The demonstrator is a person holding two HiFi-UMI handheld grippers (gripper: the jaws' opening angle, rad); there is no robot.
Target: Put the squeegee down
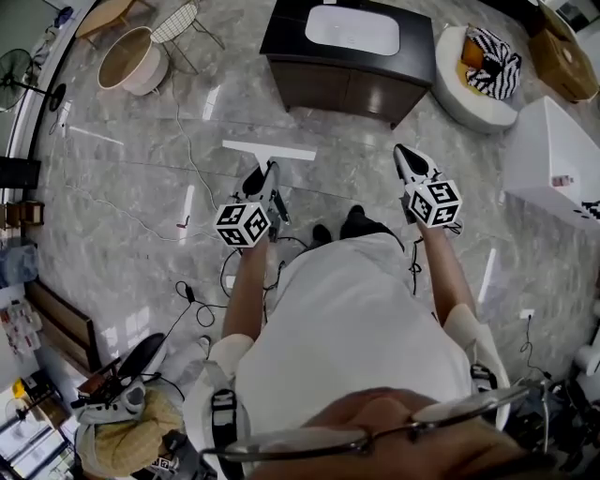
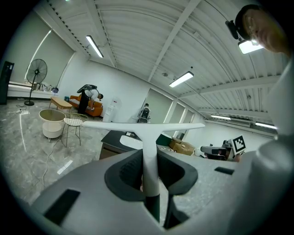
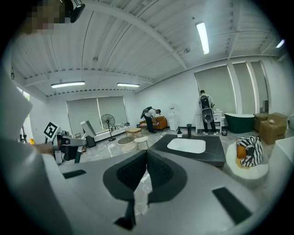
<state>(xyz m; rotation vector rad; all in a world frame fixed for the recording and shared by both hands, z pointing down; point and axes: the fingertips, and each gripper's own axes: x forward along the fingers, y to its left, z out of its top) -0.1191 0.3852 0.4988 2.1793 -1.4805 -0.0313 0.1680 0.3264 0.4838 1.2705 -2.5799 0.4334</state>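
**Above the floor, the squeegee is in the left jaws**

At the far left of the head view, a fan stands near the wall. Next to it a round tub and a wire chair stand on the grey marble floor.

More to the middle, the person holds the left gripper forward with a bare arm. Its jaws are clamped on the white handle of the squeegee. The left gripper view shows this clearly: the dark pads press on the handle from both sides, and the squeegee stands out past the tips of the left gripper. The long blade lies across the handle like the top of a letter T, almost level. The squeegee is in the air and rests on nothing; under it is the floor, and the dark cabinet is a little beyond it. The cabinet carries a white sink in its top.

To the right, the other arm holds the right gripper, well apart from the squeegee. In the right gripper view the jaws of the right gripper are together, their tips meet, and nothing is between them.

At the far right there is a round white seat with a striped cushion on it.
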